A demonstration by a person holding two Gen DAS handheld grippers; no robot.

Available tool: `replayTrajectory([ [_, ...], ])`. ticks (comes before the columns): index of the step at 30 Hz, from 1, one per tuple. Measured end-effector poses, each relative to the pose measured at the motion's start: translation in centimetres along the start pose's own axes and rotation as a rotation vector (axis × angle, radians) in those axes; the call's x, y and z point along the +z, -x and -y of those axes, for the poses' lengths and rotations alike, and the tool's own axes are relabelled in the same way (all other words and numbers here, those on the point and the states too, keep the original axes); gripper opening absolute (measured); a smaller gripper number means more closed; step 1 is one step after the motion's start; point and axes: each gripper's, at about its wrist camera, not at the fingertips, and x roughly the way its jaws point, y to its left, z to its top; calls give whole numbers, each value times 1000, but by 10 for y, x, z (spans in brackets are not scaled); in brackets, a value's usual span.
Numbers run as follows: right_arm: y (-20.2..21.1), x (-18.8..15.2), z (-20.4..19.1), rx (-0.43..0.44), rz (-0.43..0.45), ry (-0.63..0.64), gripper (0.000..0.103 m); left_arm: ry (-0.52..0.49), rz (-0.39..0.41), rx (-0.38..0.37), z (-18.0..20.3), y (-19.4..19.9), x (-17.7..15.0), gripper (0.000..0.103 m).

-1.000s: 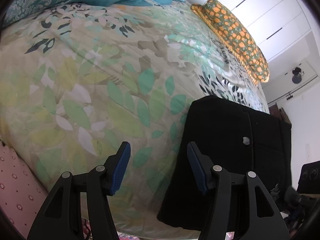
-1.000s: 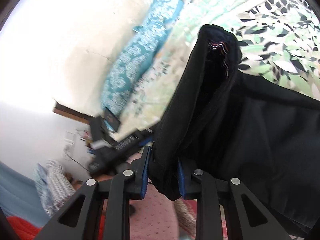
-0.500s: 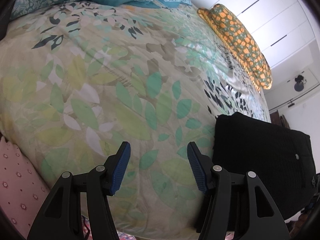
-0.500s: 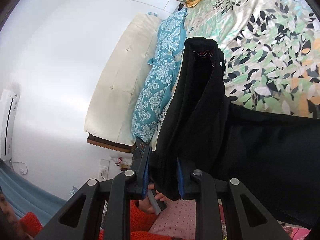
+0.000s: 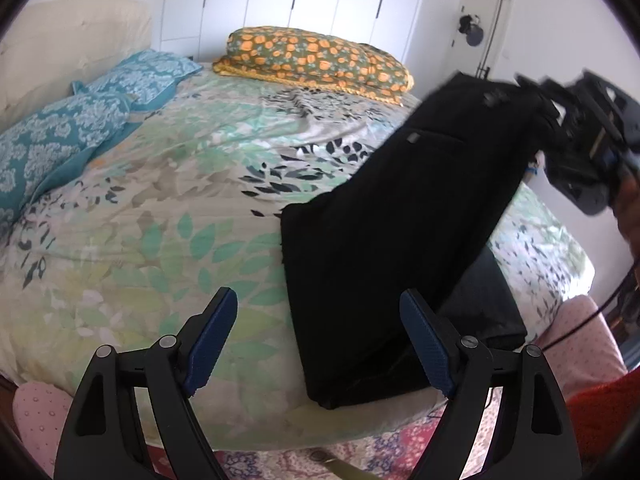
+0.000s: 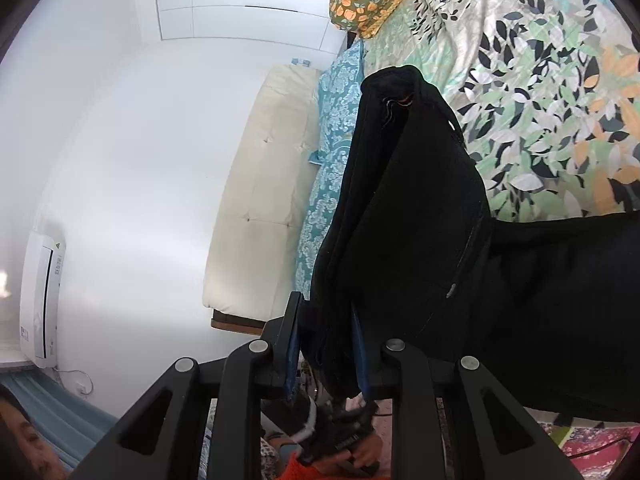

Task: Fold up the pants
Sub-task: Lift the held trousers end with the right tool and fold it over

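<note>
One pair of black pants [image 5: 384, 240] is lying partly on the bed [image 5: 160, 208], its upper end lifted toward two o'clock in the left wrist view, where the right tongs [image 6: 324, 344] are clamping a bunched edge of the fabric. The left tongs [image 5: 320, 340] are standing wide apart with nothing between them, their jaws having just been opening, low at six o'clock near the pants' near end. The fold seems to be mid-way: one end raised, the other resting. The next move is likely calling for the left tongs to take a free edge. No brand or writing is reading clearly on the pants.
</note>
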Motion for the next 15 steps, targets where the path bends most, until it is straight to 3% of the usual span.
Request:
replayTrajectory([
  [4,-18,5,-14,51,-5,7,23,-74,6,39,13,8,-8,90],
  [7,-29,5,-17,52,-20,11,23,-209,0,49,41,6,-15,90],
  [9,-30,3,-18,67,-25,10,23,-285,-16,154,56,-7,-18,93],
  [11,-22,-1,-18,83,-23,12,22,-290,-112,257,55,-40,-21,93],
  [12,-16,-2,-17,89,-18,16,21,-266,-184,291,46,-59,-22,86],
  [13,-9,-3,-13,85,-11,20,21,-225,-260,293,36,-72,-23,74],
  [15,13,-7,-3,59,9,9,18,-107,-345,188,17,-76,-26,68],
])
